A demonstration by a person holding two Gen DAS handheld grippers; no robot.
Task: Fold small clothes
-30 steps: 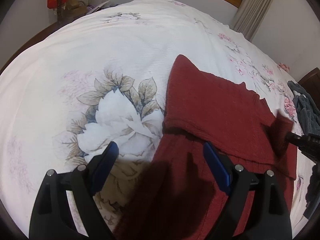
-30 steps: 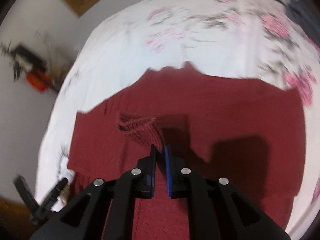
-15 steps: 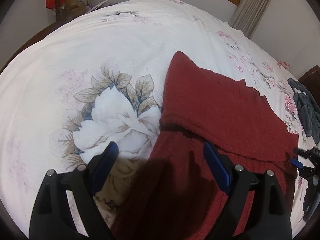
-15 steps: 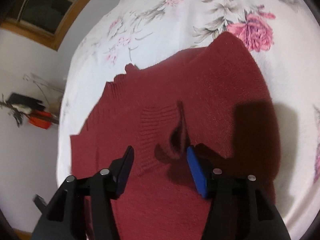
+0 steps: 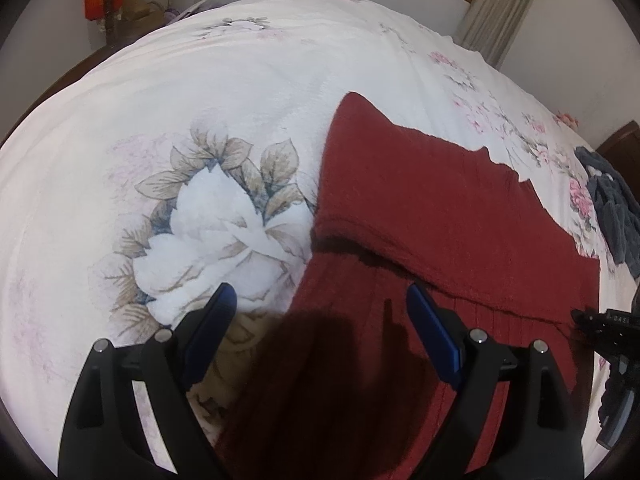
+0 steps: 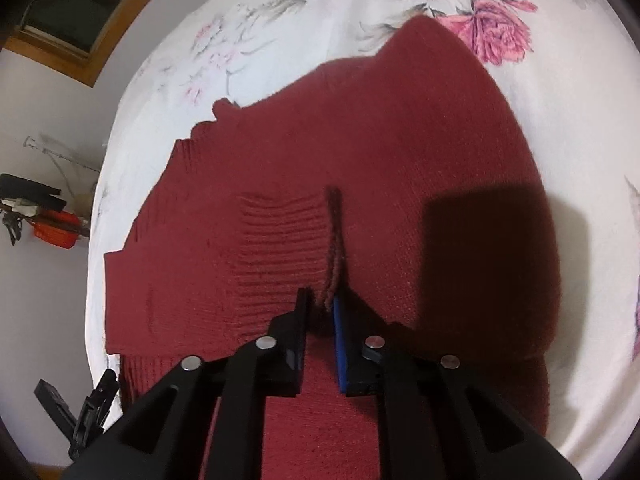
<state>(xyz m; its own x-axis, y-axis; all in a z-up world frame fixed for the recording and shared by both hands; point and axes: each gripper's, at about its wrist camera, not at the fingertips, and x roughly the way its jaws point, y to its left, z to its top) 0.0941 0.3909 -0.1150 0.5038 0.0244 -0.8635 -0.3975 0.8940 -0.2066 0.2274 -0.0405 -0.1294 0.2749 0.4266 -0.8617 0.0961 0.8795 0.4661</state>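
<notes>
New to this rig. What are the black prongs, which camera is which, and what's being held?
No robot here: a person carries a two-finger gripper in each hand, and a fisheye camera on each looks forward along its fingers. The black prongs with blue pads are those fingers.

The left camera shows the left gripper open, holding nothing, above the edge of a red sweater that lies partly folded on a floral bedspread. A dark garment lies at the far right.

The right camera shows the right gripper nearly closed, pinching the ribbed cuff of the sweater's sleeve. The other gripper shows at that picture's lower left.
</notes>
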